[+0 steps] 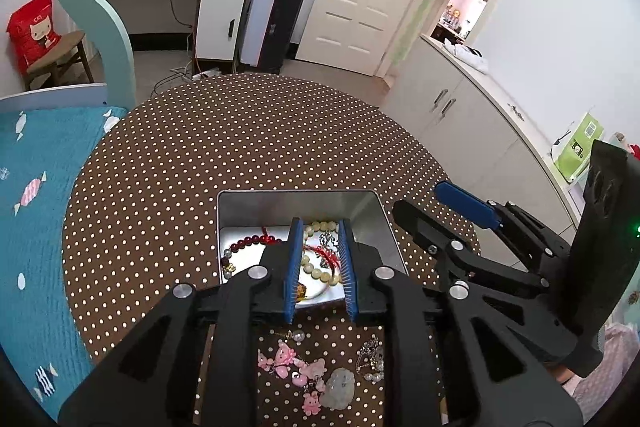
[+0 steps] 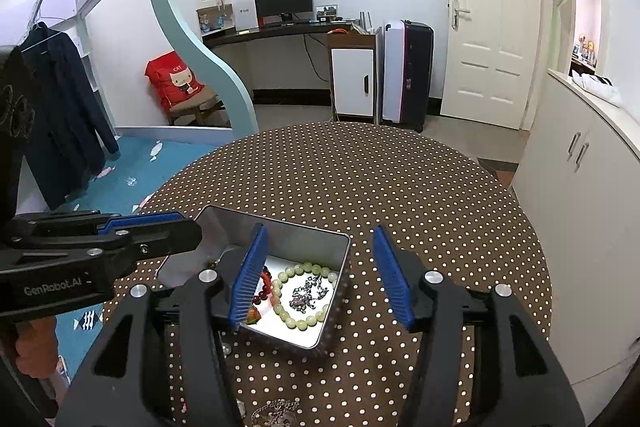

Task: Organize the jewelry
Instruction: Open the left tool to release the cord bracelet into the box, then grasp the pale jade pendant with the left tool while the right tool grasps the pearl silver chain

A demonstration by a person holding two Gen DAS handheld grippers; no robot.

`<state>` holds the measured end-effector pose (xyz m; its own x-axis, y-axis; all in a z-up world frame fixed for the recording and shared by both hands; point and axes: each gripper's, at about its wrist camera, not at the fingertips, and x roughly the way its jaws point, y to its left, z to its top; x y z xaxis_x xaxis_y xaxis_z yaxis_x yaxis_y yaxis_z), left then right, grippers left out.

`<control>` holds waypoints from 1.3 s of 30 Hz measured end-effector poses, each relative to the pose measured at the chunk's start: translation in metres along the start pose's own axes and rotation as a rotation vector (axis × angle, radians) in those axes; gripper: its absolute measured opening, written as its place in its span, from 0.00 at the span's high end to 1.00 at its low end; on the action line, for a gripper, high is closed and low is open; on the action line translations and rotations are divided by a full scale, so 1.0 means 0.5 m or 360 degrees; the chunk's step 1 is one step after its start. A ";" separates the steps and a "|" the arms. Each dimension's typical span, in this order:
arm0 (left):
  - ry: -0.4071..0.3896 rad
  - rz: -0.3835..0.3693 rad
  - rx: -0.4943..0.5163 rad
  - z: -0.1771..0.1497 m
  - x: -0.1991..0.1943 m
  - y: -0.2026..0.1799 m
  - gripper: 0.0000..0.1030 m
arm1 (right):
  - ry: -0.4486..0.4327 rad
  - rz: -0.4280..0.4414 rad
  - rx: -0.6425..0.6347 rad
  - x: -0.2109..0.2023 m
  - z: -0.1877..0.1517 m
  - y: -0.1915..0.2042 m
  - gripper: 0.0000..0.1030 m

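1. Two tools hover over the metal tin [image 2: 340, 259] on the dotted counter [image 1: 240, 147], likely just emptied; left tool [image 1: 320, 263] slightly parted, pinching nothing.
2. Right tool [image 2: 320, 275] spread wide, empty.
3. Bead bracelets [image 2: 304, 291] lie inside; pink charms [image 1: 292, 367] wait outside.

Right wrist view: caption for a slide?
Open right hand-held gripper above a metal tin holding a pale bead bracelet on a dotted table.
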<state>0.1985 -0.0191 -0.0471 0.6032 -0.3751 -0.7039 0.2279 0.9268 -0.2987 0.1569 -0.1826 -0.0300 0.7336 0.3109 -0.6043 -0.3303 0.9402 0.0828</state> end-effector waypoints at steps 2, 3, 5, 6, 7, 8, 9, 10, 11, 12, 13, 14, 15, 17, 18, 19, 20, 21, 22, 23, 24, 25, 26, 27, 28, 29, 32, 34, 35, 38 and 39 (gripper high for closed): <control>0.0002 0.0012 0.0006 -0.006 -0.005 -0.002 0.82 | -0.0005 -0.0003 -0.0001 -0.006 -0.003 0.000 0.48; 0.0003 0.0012 0.0008 -0.010 -0.007 -0.005 0.82 | -0.0010 -0.0002 0.0000 -0.010 -0.007 0.000 0.47; 0.0002 0.0013 0.0014 -0.020 -0.012 -0.010 0.82 | -0.0017 -0.0009 -0.0001 -0.018 -0.011 0.002 0.46; 0.0001 0.0014 0.0016 -0.022 -0.015 -0.011 0.82 | -0.0022 -0.0010 -0.0001 -0.024 -0.012 0.001 0.45; 0.0000 0.0015 0.0020 -0.025 -0.018 -0.011 0.82 | -0.0028 -0.0011 0.0000 -0.030 -0.014 0.002 0.43; 0.0000 0.0016 0.0023 -0.030 -0.022 -0.014 0.82 | -0.0032 -0.0011 -0.0001 -0.033 -0.013 0.002 0.41; -0.0001 0.0017 0.0024 -0.036 -0.026 -0.016 0.82 | -0.0043 -0.0013 -0.0006 -0.041 -0.016 0.004 0.40; -0.0003 0.0018 0.0026 -0.040 -0.030 -0.017 0.82 | -0.0049 -0.0018 -0.0011 -0.046 -0.017 0.007 0.40; -0.0004 0.0020 0.0028 -0.045 -0.033 -0.018 0.82 | -0.0056 -0.0022 -0.0014 -0.051 -0.019 0.007 0.39; -0.0009 0.0022 0.0032 -0.052 -0.039 -0.020 0.82 | -0.0063 -0.0025 -0.0017 -0.057 -0.021 0.009 0.38; -0.0012 0.0023 0.0034 -0.057 -0.042 -0.022 0.82 | -0.0073 -0.0027 -0.0018 -0.064 -0.024 0.010 0.37; -0.0017 0.0023 0.0037 -0.063 -0.048 -0.024 0.82 | -0.0080 -0.0029 -0.0017 -0.070 -0.027 0.011 0.36; -0.0020 0.0024 0.0039 -0.067 -0.051 -0.025 0.81 | -0.0087 -0.0033 -0.0017 -0.076 -0.031 0.012 0.35; -0.0028 0.0031 0.0038 -0.081 -0.062 -0.028 0.74 | -0.0095 -0.0039 -0.0024 -0.087 -0.038 0.017 0.34; -0.0033 0.0035 0.0042 -0.088 -0.066 -0.029 0.73 | -0.0101 -0.0042 -0.0027 -0.093 -0.043 0.019 0.32; -0.0036 0.0037 0.0047 -0.094 -0.070 -0.031 0.73 | -0.0107 -0.0043 -0.0026 -0.097 -0.046 0.020 0.31; -0.0037 0.0036 0.0049 -0.099 -0.073 -0.032 0.73 | -0.0111 -0.0042 -0.0023 -0.103 -0.053 0.021 0.30; -0.0037 0.0037 0.0048 -0.105 -0.076 -0.032 0.73 | -0.0112 -0.0046 -0.0023 -0.106 -0.057 0.021 0.30; -0.0036 0.0038 0.0047 -0.107 -0.077 -0.029 0.73 | -0.0113 -0.0053 -0.0023 -0.109 -0.063 0.021 0.30; -0.0035 0.0039 0.0048 -0.110 -0.079 -0.028 0.73 | -0.0114 -0.0058 -0.0018 -0.111 -0.069 0.021 0.29; -0.0033 0.0039 0.0050 -0.116 -0.080 -0.026 0.73 | -0.0114 -0.0058 -0.0014 -0.112 -0.074 0.023 0.29; -0.0031 0.0039 0.0048 -0.121 -0.080 -0.024 0.73 | -0.0112 -0.0057 -0.0008 -0.114 -0.082 0.023 0.29; -0.0026 0.0045 0.0044 -0.130 -0.080 -0.022 0.73 | -0.0108 -0.0060 -0.0004 -0.114 -0.091 0.023 0.29; -0.0022 0.0051 0.0043 -0.133 -0.077 -0.023 0.70 | -0.0102 -0.0063 -0.0001 -0.114 -0.098 0.023 0.29; -0.0018 0.0057 0.0042 -0.140 -0.075 -0.021 0.69 | -0.0091 -0.0067 0.0004 -0.112 -0.108 0.023 0.29; -0.0012 0.0062 0.0039 -0.146 -0.073 -0.019 0.69 | -0.0079 -0.0068 0.0009 -0.110 -0.117 0.023 0.29; 0.0009 0.0071 0.0032 -0.163 -0.064 -0.013 0.69 | -0.0050 -0.0071 0.0020 -0.104 -0.139 0.022 0.29; 0.0021 0.0076 0.0030 -0.173 -0.059 -0.009 0.69 | -0.0030 -0.0065 0.0026 -0.099 -0.149 0.023 0.29; 0.0026 0.0076 0.0030 -0.178 -0.057 -0.007 0.68 | -0.0022 -0.0064 0.0025 -0.096 -0.158 0.024 0.29; 0.0051 0.0076 0.0039 -0.198 -0.047 -0.004 0.64 | 0.0001 -0.0052 0.0023 -0.088 -0.176 0.029 0.29; 0.0061 0.0071 0.0044 -0.205 -0.044 -0.006 0.64 | 0.0010 -0.0049 0.0019 -0.086 -0.182 0.033 0.29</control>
<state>0.1061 -0.0155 -0.0968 0.5835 -0.3337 -0.7404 0.2229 0.9425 -0.2491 0.0660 -0.1933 -0.0746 0.7395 0.2810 -0.6117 -0.3005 0.9509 0.0735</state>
